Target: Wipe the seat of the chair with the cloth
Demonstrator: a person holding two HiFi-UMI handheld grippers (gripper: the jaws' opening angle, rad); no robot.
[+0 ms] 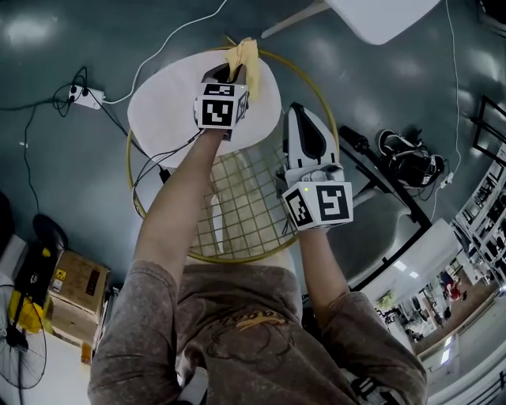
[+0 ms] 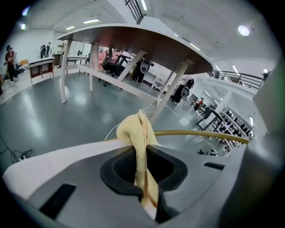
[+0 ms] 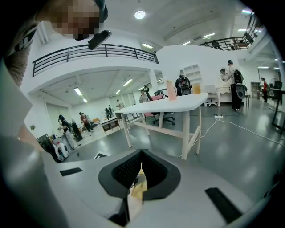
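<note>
The chair has a round white seat (image 1: 162, 99) inside a gold ring frame (image 1: 330, 119). My left gripper (image 1: 235, 73) is over the seat's far edge, shut on a yellow cloth (image 1: 243, 54) that bunches out past its tips. In the left gripper view the cloth (image 2: 137, 131) runs between the jaws of the left gripper (image 2: 141, 153), above the seat (image 2: 49, 160) and the frame (image 2: 200, 133). My right gripper (image 1: 296, 109) sits at the chair's right side on the ring. In its own view the right gripper (image 3: 141, 152) has its tips together, a tan piece showing between the jaws.
A wire grid backrest (image 1: 237, 198) lies between my arms. A power strip (image 1: 85, 96) and cables trail on the grey floor at left. A white table (image 1: 379, 16) stands far right, a black bag (image 1: 411, 162) at right, a cardboard box (image 1: 75, 289) near left.
</note>
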